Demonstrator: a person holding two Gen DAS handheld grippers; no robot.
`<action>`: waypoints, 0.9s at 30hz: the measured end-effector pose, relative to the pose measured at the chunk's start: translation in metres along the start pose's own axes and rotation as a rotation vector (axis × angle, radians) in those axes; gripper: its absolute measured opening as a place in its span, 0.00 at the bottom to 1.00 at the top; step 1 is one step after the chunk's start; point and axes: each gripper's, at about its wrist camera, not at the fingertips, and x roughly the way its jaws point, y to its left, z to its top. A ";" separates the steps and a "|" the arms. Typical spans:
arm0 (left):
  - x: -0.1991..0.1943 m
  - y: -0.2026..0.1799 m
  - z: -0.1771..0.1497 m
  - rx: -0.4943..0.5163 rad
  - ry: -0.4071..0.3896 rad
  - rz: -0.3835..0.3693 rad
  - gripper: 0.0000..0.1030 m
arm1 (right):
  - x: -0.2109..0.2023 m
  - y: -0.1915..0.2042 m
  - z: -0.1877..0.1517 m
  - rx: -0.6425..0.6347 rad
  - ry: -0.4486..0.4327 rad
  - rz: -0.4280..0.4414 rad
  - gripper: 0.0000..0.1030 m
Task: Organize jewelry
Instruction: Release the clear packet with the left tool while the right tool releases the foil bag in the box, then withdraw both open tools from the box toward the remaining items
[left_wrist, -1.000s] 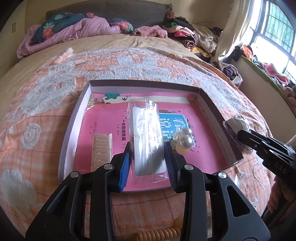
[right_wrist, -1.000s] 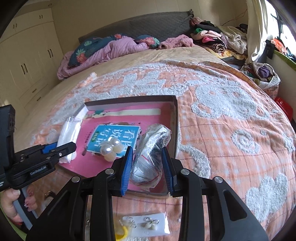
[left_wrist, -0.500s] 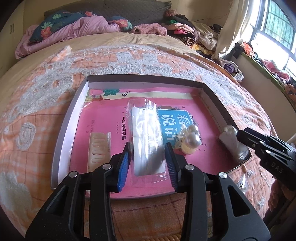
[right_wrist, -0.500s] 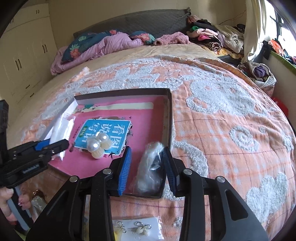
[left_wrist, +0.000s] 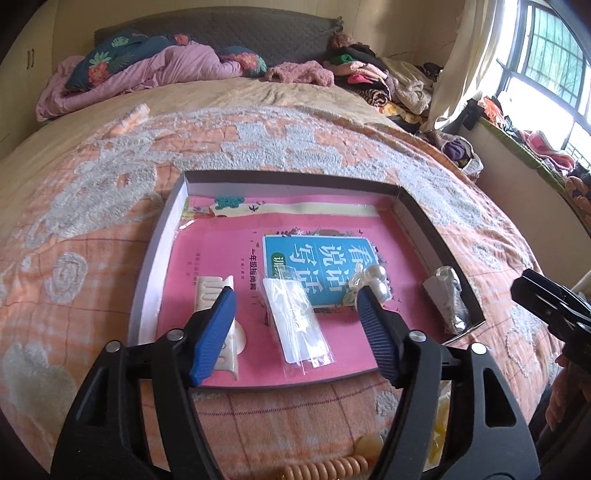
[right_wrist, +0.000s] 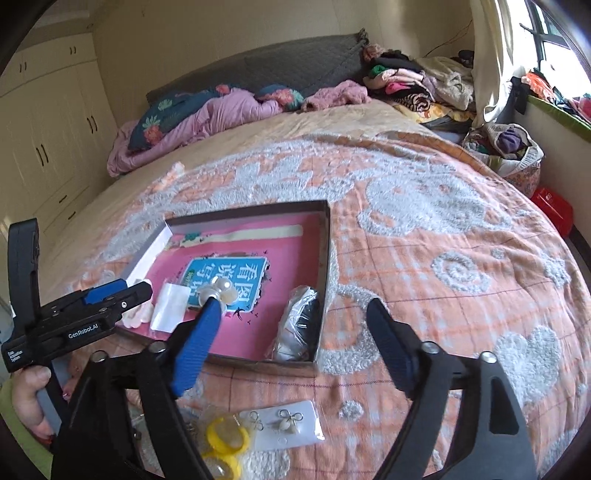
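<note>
My left gripper (left_wrist: 297, 314) is spread wide, its blue-padded fingers (left_wrist: 214, 328) holding nothing; the flat clear plastic bag of white jewelry (left_wrist: 295, 325) lies between them on the pink book lining the shallow grey cardboard box (left_wrist: 147, 266), not touched by either pad. My right gripper (right_wrist: 291, 332) is spread just as wide and is also empty, hovering over the box's near right corner, where the crumpled clear bag with dark contents (right_wrist: 299, 328) lies against the wall.

Inside the box I count four jewelry pieces: the flat bag at 6 o'clock, one cream-white comb-shaped hair clip (left_wrist: 218, 314) at 8 o'clock, one cluster of large pearl beads (left_wrist: 373, 280) just right of centre on the teal book label, and the crumpled bag at 4 o'clock.

Outside the box, on the orange-and-white bedspread (right_wrist: 443, 258), the right wrist view shows one white card carrying two small bow earrings (right_wrist: 284, 424), and two yellow rings (right_wrist: 225, 439) at its left.
</note>
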 end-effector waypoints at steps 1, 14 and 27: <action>-0.004 0.000 0.000 -0.003 -0.005 0.002 0.64 | -0.005 0.000 0.000 0.002 -0.007 0.000 0.81; -0.043 -0.008 -0.004 -0.008 -0.051 0.013 0.79 | -0.038 -0.001 -0.008 0.013 -0.030 0.004 0.83; -0.086 -0.005 -0.005 -0.048 -0.116 0.018 0.86 | -0.067 0.001 -0.009 0.008 -0.070 0.014 0.83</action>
